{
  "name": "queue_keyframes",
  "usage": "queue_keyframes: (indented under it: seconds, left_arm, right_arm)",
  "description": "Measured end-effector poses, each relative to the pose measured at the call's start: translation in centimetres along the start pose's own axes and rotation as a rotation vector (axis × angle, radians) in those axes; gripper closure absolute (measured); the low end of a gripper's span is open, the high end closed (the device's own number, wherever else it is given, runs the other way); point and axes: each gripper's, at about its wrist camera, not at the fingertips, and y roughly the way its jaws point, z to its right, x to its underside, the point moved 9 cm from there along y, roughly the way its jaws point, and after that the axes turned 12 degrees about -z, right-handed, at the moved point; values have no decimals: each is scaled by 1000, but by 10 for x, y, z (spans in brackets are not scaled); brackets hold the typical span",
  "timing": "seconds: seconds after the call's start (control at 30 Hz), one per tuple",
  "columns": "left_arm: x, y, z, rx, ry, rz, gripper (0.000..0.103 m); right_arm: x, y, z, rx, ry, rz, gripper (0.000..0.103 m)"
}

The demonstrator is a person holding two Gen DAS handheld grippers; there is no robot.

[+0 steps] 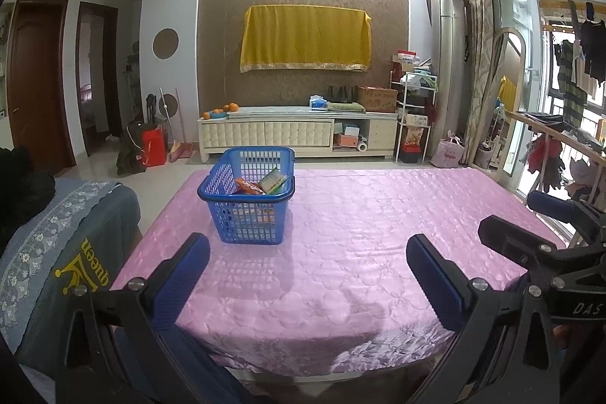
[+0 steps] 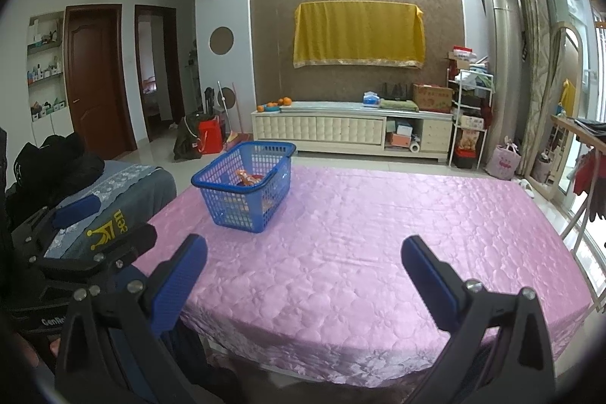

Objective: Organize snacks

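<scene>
Left wrist view: the left gripper [image 1: 308, 275] is spread wide with nothing held, hovering over the near edge of the pink tablecloth [image 1: 378, 214]. Loads of bare cloth is seen ahead. The blue basket [image 1: 248, 199], with snack packets [image 1: 261, 182] inside, is set ahead, slightly left.

Right wrist view: the right gripper [image 2: 303, 275] is likewise gaping and empty. The basket [image 2: 244, 186] is found ahead-left, well apart.

Desk [image 1: 378, 233] was covered by pink quilted cloth [image 1: 341, 290]. One blue basket [image 1: 248, 199] stood on it, far-left, snack packets [image 1: 261, 182] inside. Rest of cloth bare.
</scene>
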Motion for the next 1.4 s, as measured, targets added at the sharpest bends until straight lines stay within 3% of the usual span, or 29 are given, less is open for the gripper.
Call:
queue_keyframes:
  seconds: [1.4]
  left_arm:
    - [5,-7,2,25,-42,-20,0]
  right_arm:
    - [6,2,3,2,22,-17,0]
